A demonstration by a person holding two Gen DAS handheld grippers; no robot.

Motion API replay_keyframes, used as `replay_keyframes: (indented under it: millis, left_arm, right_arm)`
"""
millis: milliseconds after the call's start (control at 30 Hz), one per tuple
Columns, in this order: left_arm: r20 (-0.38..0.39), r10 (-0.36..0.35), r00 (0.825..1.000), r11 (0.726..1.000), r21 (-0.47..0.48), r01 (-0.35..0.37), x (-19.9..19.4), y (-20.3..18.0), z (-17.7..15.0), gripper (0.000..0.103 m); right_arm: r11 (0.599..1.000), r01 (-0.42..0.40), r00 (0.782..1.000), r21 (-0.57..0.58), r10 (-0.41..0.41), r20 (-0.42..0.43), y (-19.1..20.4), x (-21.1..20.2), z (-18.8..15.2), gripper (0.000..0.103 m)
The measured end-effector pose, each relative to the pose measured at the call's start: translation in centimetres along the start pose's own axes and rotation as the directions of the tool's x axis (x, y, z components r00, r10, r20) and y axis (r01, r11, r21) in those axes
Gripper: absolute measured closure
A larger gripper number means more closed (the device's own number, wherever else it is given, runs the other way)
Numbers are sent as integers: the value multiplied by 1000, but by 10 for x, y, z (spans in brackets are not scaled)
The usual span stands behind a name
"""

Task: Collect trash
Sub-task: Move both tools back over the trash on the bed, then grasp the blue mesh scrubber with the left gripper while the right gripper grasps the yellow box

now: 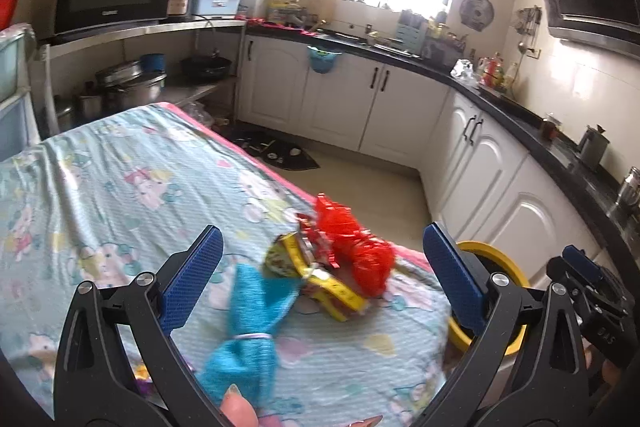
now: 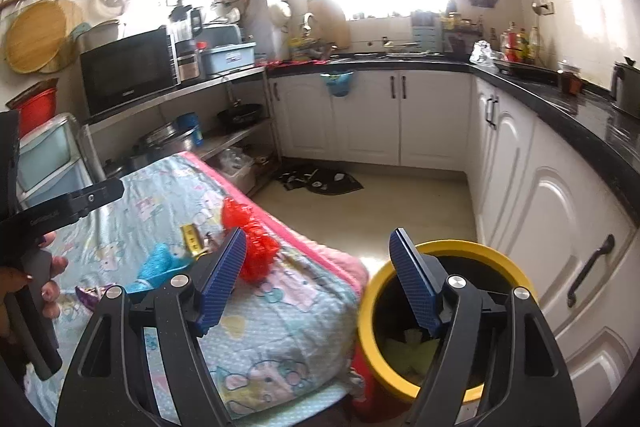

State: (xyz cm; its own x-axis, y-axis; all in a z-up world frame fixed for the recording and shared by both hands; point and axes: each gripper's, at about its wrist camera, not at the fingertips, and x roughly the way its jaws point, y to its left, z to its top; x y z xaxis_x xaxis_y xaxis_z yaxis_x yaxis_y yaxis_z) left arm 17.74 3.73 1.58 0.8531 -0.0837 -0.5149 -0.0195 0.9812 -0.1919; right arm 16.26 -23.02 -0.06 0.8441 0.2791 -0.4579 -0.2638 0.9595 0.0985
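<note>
Both grippers, left (image 1: 320, 267) and right (image 2: 318, 279), hang released over the desk (image 1: 100, 167), red wrapper (image 1: 356, 247) and bin (image 2: 372, 307) ahead.

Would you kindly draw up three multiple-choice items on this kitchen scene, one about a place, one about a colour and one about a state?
1. Where does the crumpled red plastic wrapper lie?
A. on the floor mat
B. on the patterned cloth-covered table, near its edge
C. inside the bin

2. What colour is the rim of the round bin beside the table?
A. yellow
B. green
C. white

3. How do the right tongs stand?
A. shut on the red wrapper
B. shut on a cloth
C. open, with nothing between them

Answers: 1 B, the wrapper rests on the cloth by the pink border, next to the yellow snack packet and the tied blue knitted cloth. 2 A, the rim shows bright yellow around a dark inside. 3 C, the blue pads stand wide apart, over the table's edge and the bin.
</note>
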Motion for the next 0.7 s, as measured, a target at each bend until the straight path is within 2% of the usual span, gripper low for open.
replay_keyframes:
  millis: [333,533,633,700]
  left_arm:
    - [-56,71,996,997,21,-70,-2,36,-12,11]
    - [-115,66,991,997,46,-61,4,47,-25,11]
    - [-148,46,988,997,61,-37,8,51,-31,11]
    - [-169,31,985,998,62,-21,12,54,-34,11]
  right_arm:
    - [993,-100,994,-71,97,-40,41,18,2,31]
    - [975,-198,976,-96,187,-115,63,44,-1,32]
    - [967,-223,966,-123,203,-157,73,60,-5,32]
    - [963,-230,962,-141,203,-185,79,71,-8,37]
